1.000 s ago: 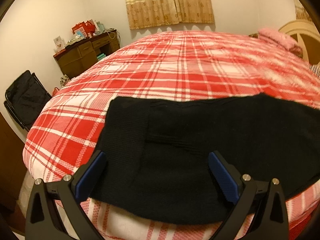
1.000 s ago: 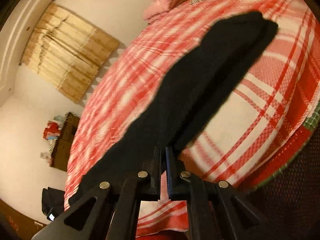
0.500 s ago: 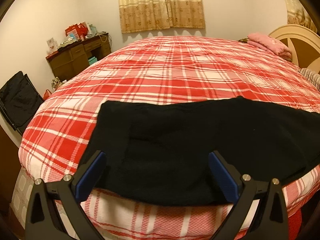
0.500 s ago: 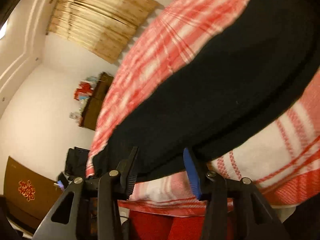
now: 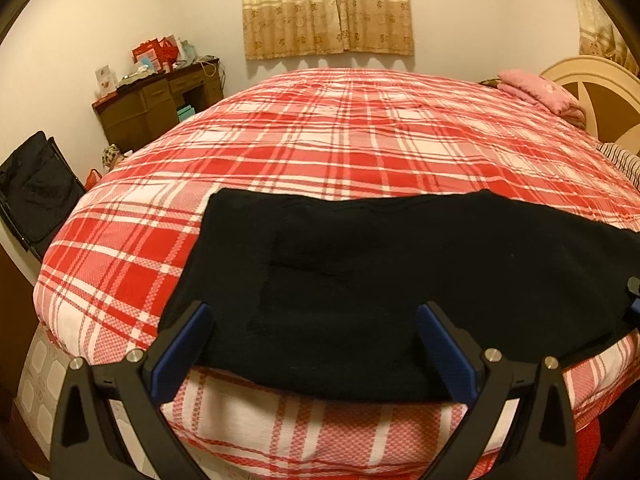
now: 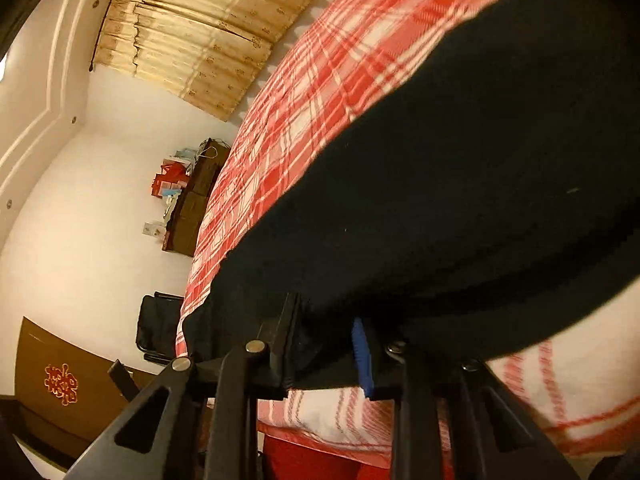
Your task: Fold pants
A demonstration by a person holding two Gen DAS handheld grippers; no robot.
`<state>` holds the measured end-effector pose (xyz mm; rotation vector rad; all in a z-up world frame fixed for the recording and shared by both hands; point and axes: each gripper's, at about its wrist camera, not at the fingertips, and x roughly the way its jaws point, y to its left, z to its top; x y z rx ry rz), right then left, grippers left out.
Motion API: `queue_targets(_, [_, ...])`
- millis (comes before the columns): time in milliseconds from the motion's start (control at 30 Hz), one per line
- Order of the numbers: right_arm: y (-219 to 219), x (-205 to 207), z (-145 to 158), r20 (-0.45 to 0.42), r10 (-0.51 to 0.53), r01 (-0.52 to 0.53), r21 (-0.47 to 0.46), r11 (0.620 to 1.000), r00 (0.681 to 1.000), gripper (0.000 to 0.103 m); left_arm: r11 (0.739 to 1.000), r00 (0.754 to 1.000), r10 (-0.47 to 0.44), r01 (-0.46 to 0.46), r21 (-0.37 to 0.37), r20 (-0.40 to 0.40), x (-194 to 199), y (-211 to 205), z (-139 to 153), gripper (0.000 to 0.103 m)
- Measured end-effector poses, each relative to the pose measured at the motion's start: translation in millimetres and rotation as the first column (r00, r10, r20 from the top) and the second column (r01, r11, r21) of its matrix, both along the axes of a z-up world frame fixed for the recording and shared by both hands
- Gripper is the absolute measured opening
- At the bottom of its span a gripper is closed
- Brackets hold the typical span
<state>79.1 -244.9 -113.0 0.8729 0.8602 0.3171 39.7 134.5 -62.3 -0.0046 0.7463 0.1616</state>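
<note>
The left hand-held gripper (image 5: 312, 344) hovers with its blue fingers (image 5: 182, 344) spread wide, gripping nothing — poised over the near edge of the black pants (image 5: 380, 276), probably to take that hem for a fold. The right hand-held gripper (image 6: 326, 354) sits low against the same edge, jaws parted with dark cloth bunched between them; whether they are pinching it I cannot tell. The pants lie flat and lengthwise along the near side of the plaid bed (image 5: 360, 132), close to the person so both ends stay reachable.
</note>
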Motion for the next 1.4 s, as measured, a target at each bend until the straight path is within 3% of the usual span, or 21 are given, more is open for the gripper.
queue_targets(33, [0.3,-0.3,1.4,0.002,0.004,-0.004,-0.014,1.000,1.000,0.021,1.000,1.000,0.000,0.000,-0.001,-0.002,0.5,0.0,0.3,0.103])
queue_targets(67, [3.6,-1.6,4.2,-0.001,0.018,-0.018,-0.041,0.999,1.000,0.010,1.000,1.000,0.001,-0.001,-0.001,-0.004,0.9,0.2,0.2,0.103])
queue_targets(100, [6.1,-2.8,6.3,-0.007,0.024,-0.025,-0.062,0.998,1.000,0.005,1.000,1.000,0.003,-0.003,-0.002,-0.005,1.1,0.7,0.2,0.103])
queue_targets(167, [5.8,-9.1,9.7,-0.003,0.026,-0.026,-0.095,0.995,1.000,0.004,1.000,1.000,0.005,-0.005,-0.007,-0.002,0.7,1.8,0.9,0.103])
queue_targets(400, [2.9,-32.0,2.8,-0.028,0.014,-0.018,-0.154,0.988,1.000,0.003,1.000,1.000,0.002,-0.002,-0.015,-0.001,2.1,-0.6,-0.2,0.103])
queue_targets(600, [-11.4,-36.1,-6.4,-0.098,0.025,-0.028,-0.032,0.999,0.995,0.005,1.000,1.000,-0.027,0.027,0.016,0.006,-0.5,-10.7,3.3,0.103])
queue_targets(733, [-16.7,-54.8,14.8,-0.114,0.044,-0.057,-0.110,0.992,0.993,0.006,0.999,0.999,-0.045,0.044,0.028,0.025,1.1,-17.1,10.0,0.103])
queue_targets(833, [-13.4,-58.3,43.2,-0.020,0.086,-0.088,-0.167,0.982,0.996,0.006,0.997,0.997,-0.074,0.073,0.039,0.036,5.7,-28.6,12.8,0.103])
queue_targets(867, [-5.8,-53.7,58.6,0.041,0.127,-0.115,-0.213,0.970,0.991,0.006,0.996,0.996,-0.083,0.082,0.035,0.034,8.4,-33.7,12.6,0.103])
queue_targets(967, [22.8,-24.9,81.2,0.110,0.205,-0.157,-0.338,0.928,0.973,0.006,0.995,0.994,-0.104,0.104,0.004,0.023,15.8,-47.6,10.8,0.103])
queue_targets(1033, [40.8,0.6,81.9,0.123,0.254,-0.204,-0.321,0.925,0.959,0.006,0.991,0.991,-0.134,0.134,-0.008,0.024,17.2,-59.2,11.2,0.103])
queue_targets(1133, [81.1,49.9,71.1,0.114,0.352,-0.322,-0.220,0.921,0.929,0.006,0.985,0.985,-0.173,0.172,0.027,0.023,17.6,-76.9,7.4,0.103])
queue_targets(1233, [123.9,87.9,47.5,0.054,0.405,-0.373,-0.299,0.879,0.912,0.006,0.984,0.985,-0.171,0.171,0.054,-0.014,17.1,-79.0,-5.1,0.103])
queue_targets(1267, [131.2,101.5,31.9,-0.015,0.367,-0.346,-0.372,0.861,0.930,0.006,0.985,0.987,-0.158,0.160,0.064,-0.030,17.2,-75.6,-9.8,0.103])
queue_targets(1300, [127.3,107.3,20.8,-0.035,0.336,-0.325,-0.373,0.869,0.941,0.001,0.988,0.990,-0.132,0.136,0.077,-0.058,18.2,-68.5,-16.9,0.103])
queue_targets(1333, [115.0,111.2,17.4,0.008,0.311,-0.294,-0.302,0.907,0.950,0.001,0.990,0.990,-0.117,0.122,0.077,-0.074,18.5,-62.8,-21.2,0.103])
queue_targets(1400, [92.5,120.7,13.0,0.009,0.250,-0.240,-0.247,0.939,0.968,0.000,0.993,0.990,-0.118,0.118,-0.013,-0.070,14.3,-42.7,-26.3,0.103])
